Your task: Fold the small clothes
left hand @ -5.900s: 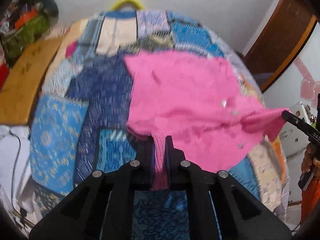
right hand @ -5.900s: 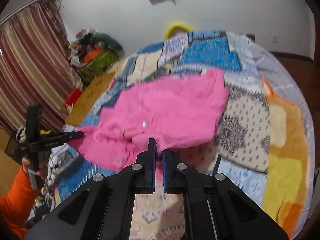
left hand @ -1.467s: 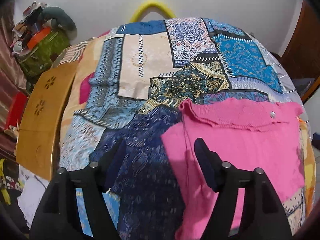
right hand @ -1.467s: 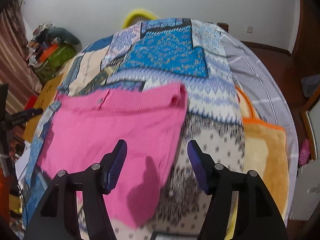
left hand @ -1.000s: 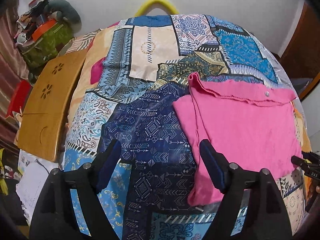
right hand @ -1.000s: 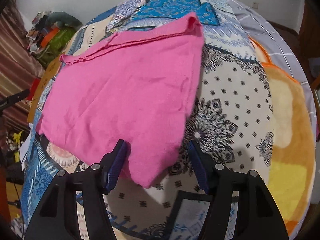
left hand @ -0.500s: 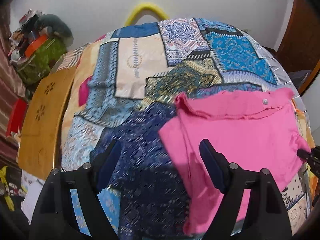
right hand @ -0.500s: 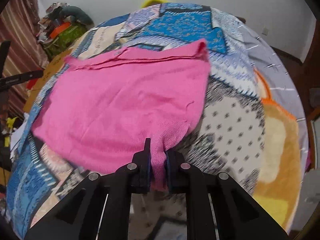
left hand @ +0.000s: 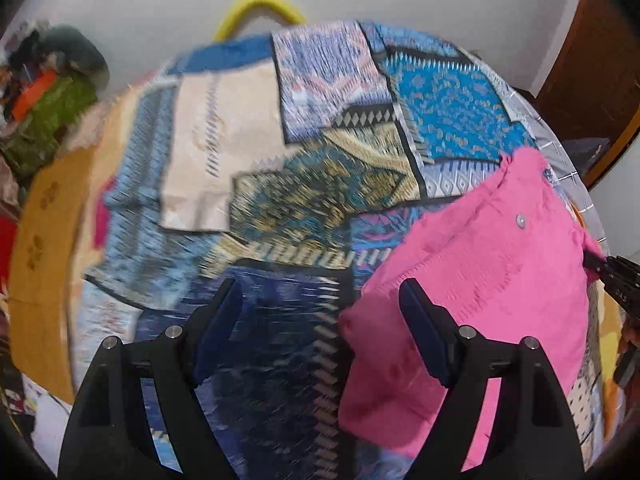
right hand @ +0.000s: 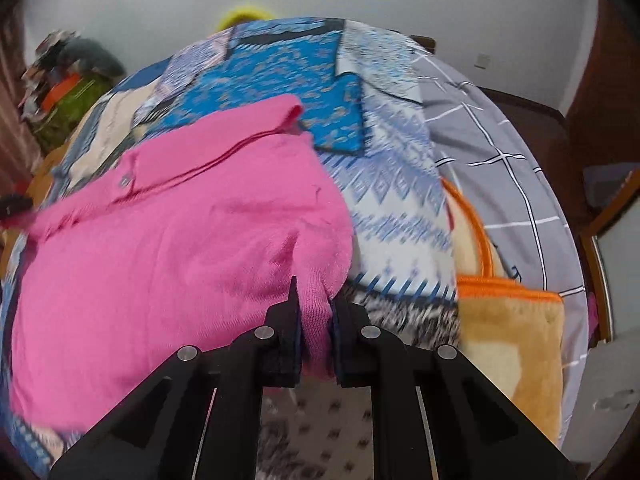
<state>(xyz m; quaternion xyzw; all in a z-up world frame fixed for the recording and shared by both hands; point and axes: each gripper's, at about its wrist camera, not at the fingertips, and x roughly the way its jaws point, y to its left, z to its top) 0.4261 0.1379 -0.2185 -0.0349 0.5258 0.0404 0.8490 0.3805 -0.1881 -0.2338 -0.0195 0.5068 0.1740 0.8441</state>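
Observation:
A folded pink knit garment (right hand: pixel 168 248) lies on the patchwork bedspread (right hand: pixel 272 64). My right gripper (right hand: pixel 314 320) is shut on the garment's near right corner and lifts it a little. In the left wrist view the same pink garment (left hand: pixel 480 280) is at the right, with a small button near its top edge. My left gripper (left hand: pixel 320 312) is open and empty above the dark blue patch, just left of the garment. The right gripper's tip (left hand: pixel 616 276) shows at the garment's far right edge.
A wooden board (left hand: pixel 40 248) lies along the bed's left side. A pile of clothes and bags (left hand: pixel 44 96) sits at the back left. An orange-edged plush blanket (right hand: pixel 508 328) and a grey checked sheet (right hand: pixel 492 148) cover the bed's right side. A yellow hoop (left hand: pixel 260 4) stands behind the bed.
My right gripper closed on the garment's near right corner and has raised it. My left gripper stays open and has shifted left, so the garment sits further right in its view.

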